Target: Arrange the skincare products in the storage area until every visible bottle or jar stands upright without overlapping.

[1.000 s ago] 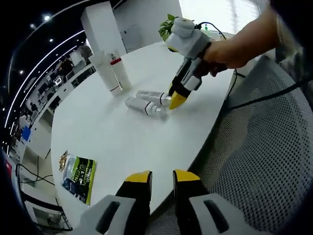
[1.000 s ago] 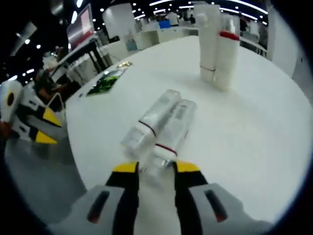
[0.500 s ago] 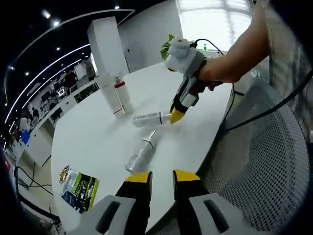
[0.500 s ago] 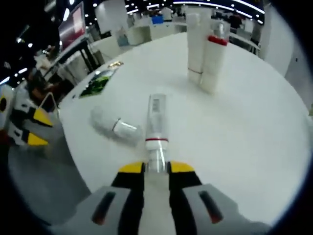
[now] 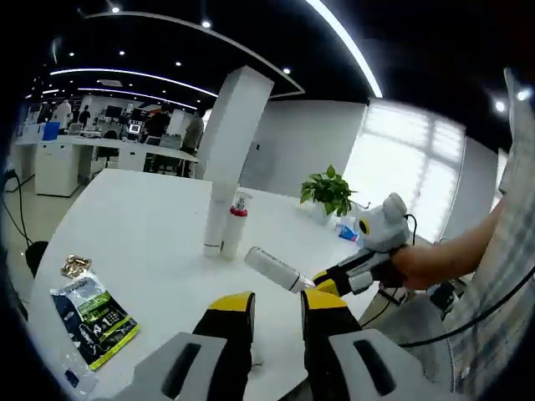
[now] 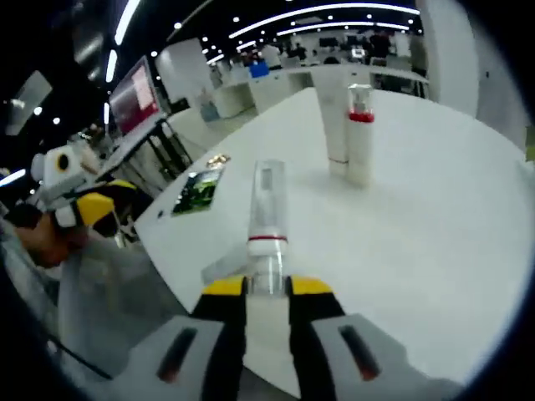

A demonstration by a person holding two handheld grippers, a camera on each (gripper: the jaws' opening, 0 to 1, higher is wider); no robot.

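Observation:
My right gripper (image 6: 267, 288) is shut on the cap end of a clear bottle with a red ring (image 6: 267, 209) and holds it off the white table (image 6: 435, 217), pointing away from me. In the left gripper view the same clear bottle (image 5: 272, 267) hangs tilted above the table (image 5: 142, 225) in the right gripper (image 5: 324, 284). A second clear bottle (image 6: 221, 269) lies on the table just left of the held one. A tall white tube (image 6: 334, 117) and a red-collared pump bottle (image 6: 359, 125) stand upright together, also seen as the tube (image 5: 217, 225) and pump bottle (image 5: 236, 224). My left gripper (image 5: 277, 305) is open and holds nothing.
A green packet (image 5: 88, 313) and a small gold wrapper (image 5: 75, 266) lie near the table's left edge. A potted plant (image 5: 328, 190) stands at the far side, near a white pillar (image 5: 234, 125). A grey mesh chair (image 6: 109, 301) sits beside the table. The left gripper (image 6: 92, 213) hovers there.
The right gripper closed on the red-ringed bottle and has raised it off the table. The other lying bottle rolled aside. Both cameras have tilted upward.

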